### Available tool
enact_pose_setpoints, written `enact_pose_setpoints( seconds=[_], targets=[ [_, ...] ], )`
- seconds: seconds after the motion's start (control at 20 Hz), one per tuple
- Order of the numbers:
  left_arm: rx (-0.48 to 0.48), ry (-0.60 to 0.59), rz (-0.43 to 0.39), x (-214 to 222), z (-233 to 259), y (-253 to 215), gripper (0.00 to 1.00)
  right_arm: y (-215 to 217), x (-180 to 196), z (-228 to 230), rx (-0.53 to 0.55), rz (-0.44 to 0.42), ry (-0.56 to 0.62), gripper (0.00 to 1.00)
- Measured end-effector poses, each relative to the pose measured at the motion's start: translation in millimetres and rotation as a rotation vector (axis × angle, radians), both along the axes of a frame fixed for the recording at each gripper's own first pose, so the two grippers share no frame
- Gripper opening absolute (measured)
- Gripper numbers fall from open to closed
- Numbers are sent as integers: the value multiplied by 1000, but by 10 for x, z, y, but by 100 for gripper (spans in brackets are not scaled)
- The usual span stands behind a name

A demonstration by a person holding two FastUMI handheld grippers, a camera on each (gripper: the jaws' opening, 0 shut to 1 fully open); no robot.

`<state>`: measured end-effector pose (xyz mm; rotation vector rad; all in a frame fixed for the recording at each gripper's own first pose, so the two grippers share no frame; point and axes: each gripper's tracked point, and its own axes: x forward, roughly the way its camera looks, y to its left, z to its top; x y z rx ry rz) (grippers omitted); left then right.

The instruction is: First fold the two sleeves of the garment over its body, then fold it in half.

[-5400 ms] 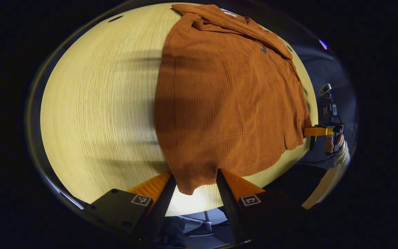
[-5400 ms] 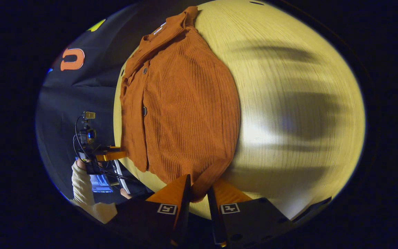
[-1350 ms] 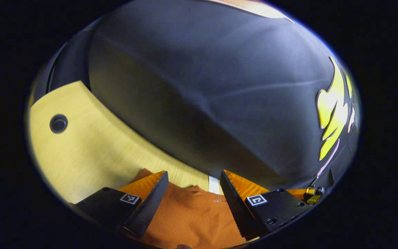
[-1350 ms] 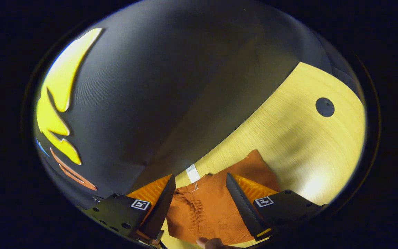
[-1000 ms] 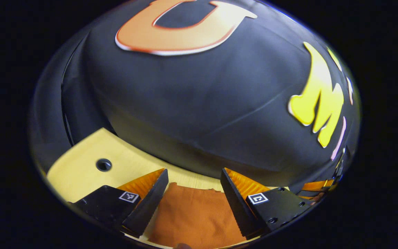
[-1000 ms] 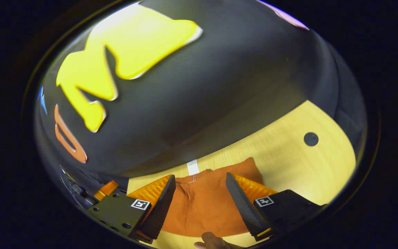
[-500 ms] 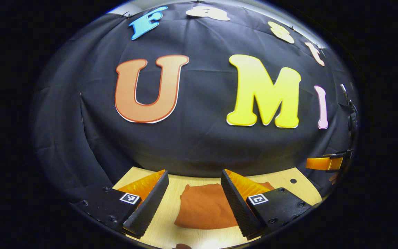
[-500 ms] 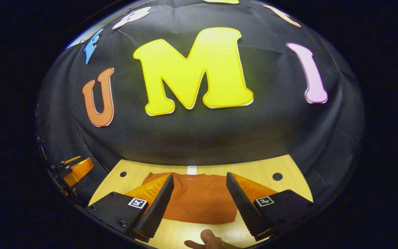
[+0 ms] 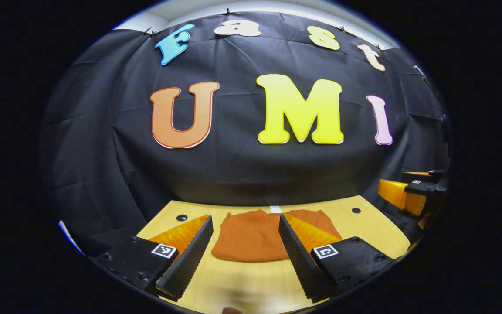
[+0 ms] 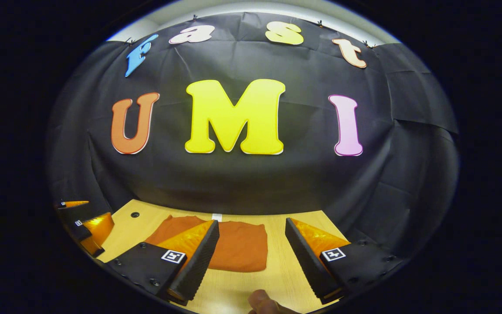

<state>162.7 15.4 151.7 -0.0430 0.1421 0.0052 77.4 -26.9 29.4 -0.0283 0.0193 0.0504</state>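
The rust-orange ribbed garment (image 9: 251, 235) lies folded into a compact bundle on the light wooden table (image 9: 242, 283), near its far edge, with a small white tag (image 9: 275, 209) at the back. My left gripper (image 9: 245, 218) hangs open above the near side of the table, nothing between its fingers, apart from the cloth. In the right gripper view the same garment (image 10: 242, 246) sits left of centre, and my right gripper (image 10: 252, 222) is open and empty too. Each gripper appears in the other's view: right gripper (image 9: 408, 194), left gripper (image 10: 81, 224).
The black cloth wall (image 9: 251, 174) rises right behind the table's far edge. Round holes (image 9: 181, 217) (image 9: 355, 210) mark the table's back corners, one hole (image 10: 134, 214) in the right gripper view. A person's fingertip (image 10: 262, 303) pokes in at the bottom.
Both grippers, which held the garment's hem several seconds ago, have let go, pulled back and tilted up toward the wall. The folded garment now lies farther off and untouched.
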Motion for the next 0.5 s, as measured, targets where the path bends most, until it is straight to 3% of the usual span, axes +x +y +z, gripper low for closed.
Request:
enact_pose_setpoints(
  seconds=[0.2,0.5],
  targets=[
    [-57,3,-19,-235,-61,-180,98,-74,-232,-109,-50,8,-17,95],
    [-31,2,-9,-219,-68,-166,98,64,-274,-186,-71,44,2,95]
  ],
)
